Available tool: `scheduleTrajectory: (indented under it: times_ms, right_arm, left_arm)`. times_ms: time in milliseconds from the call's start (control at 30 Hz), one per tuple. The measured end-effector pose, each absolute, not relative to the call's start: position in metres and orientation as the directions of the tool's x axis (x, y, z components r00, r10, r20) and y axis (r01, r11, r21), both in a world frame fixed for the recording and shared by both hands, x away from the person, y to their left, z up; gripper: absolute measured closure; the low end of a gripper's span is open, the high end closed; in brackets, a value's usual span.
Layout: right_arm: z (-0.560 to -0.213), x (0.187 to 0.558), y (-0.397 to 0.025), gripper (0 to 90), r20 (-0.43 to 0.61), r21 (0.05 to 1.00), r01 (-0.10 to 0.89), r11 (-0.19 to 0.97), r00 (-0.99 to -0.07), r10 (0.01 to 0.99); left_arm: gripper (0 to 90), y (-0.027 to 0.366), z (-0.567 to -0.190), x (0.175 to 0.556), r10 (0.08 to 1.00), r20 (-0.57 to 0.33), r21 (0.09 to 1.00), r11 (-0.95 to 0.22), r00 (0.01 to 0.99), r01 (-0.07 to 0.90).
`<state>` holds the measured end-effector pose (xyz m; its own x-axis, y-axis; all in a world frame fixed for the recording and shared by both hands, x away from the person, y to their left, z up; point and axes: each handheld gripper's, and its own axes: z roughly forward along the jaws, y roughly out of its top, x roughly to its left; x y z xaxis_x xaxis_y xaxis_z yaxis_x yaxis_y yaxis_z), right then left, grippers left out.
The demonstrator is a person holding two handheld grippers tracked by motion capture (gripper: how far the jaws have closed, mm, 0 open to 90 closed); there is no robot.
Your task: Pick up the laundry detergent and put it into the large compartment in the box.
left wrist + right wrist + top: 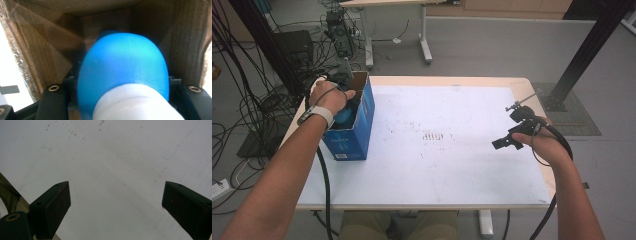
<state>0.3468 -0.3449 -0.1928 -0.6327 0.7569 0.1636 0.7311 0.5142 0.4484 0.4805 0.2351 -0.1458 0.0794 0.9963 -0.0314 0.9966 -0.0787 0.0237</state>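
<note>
- Inside the blue box (354,122) at the bench's left edge, my left claw (120,100) is clenched on a blue bottle (122,67) with a white cap.
- Risk, I think: the bottle may catch the cardboard wall, tipping the box.
- My right claw (115,202) is released, hovering over the white bench (452,150).
- Cables (247,100) cover the grey floor beyond.
</note>
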Motion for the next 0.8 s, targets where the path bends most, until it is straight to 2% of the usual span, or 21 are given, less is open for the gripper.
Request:
scheduleTrajectory:
  times_ms: [800]
  right_arm:
    - [-0.1935,0.3487,-0.3427,8.3,0.163,0.447,0.728,0.52,-0.637,0.753]
  left_arm:
    - [37.2,0.2365,-0.146,0.4802,0.996,-0.037,0.029,-0.08,0.081,0.996]
